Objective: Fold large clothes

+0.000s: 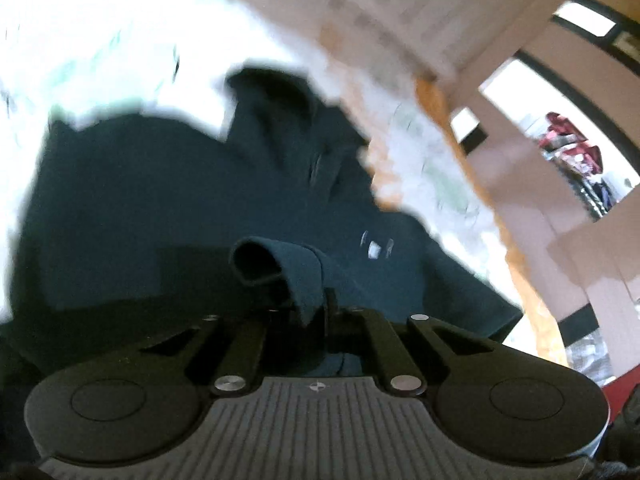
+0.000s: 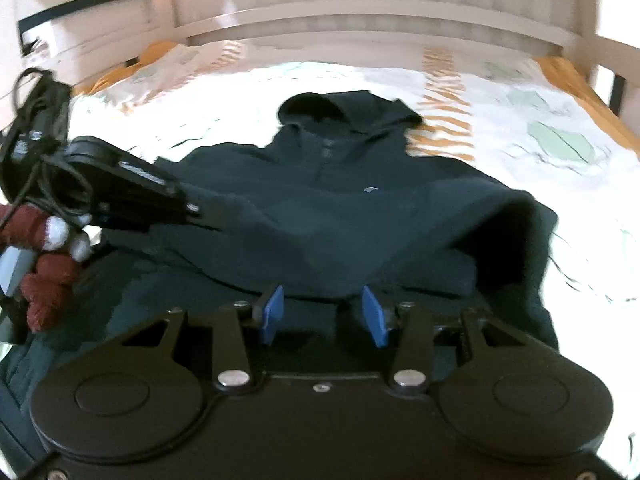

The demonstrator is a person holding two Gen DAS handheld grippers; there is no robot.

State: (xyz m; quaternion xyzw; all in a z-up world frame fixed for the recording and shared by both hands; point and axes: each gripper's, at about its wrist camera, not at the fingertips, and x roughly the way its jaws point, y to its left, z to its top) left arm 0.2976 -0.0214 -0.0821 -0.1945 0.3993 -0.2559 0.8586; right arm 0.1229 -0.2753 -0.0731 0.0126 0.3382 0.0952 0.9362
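A dark teal hoodie lies spread on the bed with its hood at the far end. My left gripper is shut on a rolled fold of the hoodie's fabric, which curls up over the fingertips; the rest of the hoodie stretches away beyond. In the right wrist view that left gripper reaches in from the left onto the garment. My right gripper is open, its blue pads apart at the hoodie's near edge, not pressing on cloth.
The bed sheet is white with green and orange patterning, on an orange wooden frame. A hand in a dark red and white fuzzy sleeve holds the left gripper. Pale slatted boards stand behind the bed; red clothes hang to the right.
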